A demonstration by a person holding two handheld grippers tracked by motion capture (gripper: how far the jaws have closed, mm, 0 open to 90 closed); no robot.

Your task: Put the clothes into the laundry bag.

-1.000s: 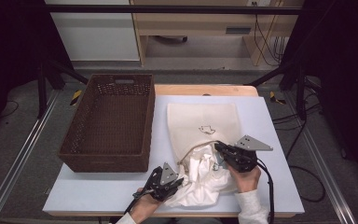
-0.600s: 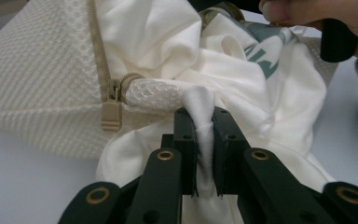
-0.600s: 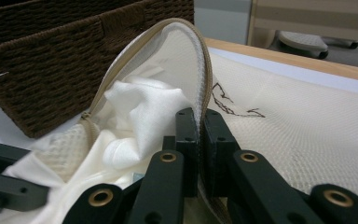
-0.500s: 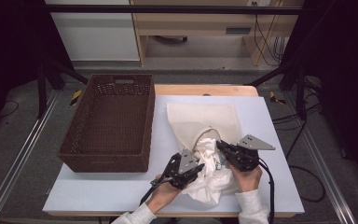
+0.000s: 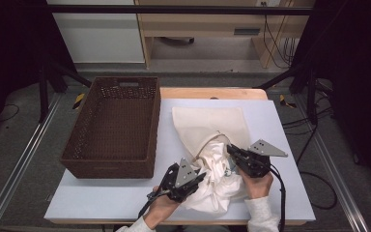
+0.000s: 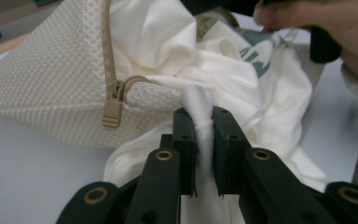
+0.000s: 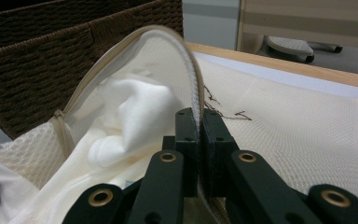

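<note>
A cream mesh laundry bag (image 5: 207, 124) lies on the white table, its zipped mouth facing the near edge. A white garment (image 5: 217, 181) with a green print spills from that mouth toward the table's front. My left gripper (image 5: 199, 177) is shut on a fold of the white garment (image 6: 204, 116), just below the bag's zip pull (image 6: 112, 112). My right gripper (image 5: 230, 149) is shut on the raised rim of the bag's mouth (image 7: 193, 84), holding it up and open. Part of the garment (image 7: 130, 116) lies bunched inside the bag.
A dark brown wicker basket (image 5: 116, 126) stands at the left of the table, close to the bag. The white table (image 5: 104, 198) has bare room at its front left and along its right side. Cables and furniture legs lie beyond the far edge.
My left gripper has moved right and away from me with the garment, pushing it toward the bag's mouth. The right gripper has held the bag's rim almost still.
</note>
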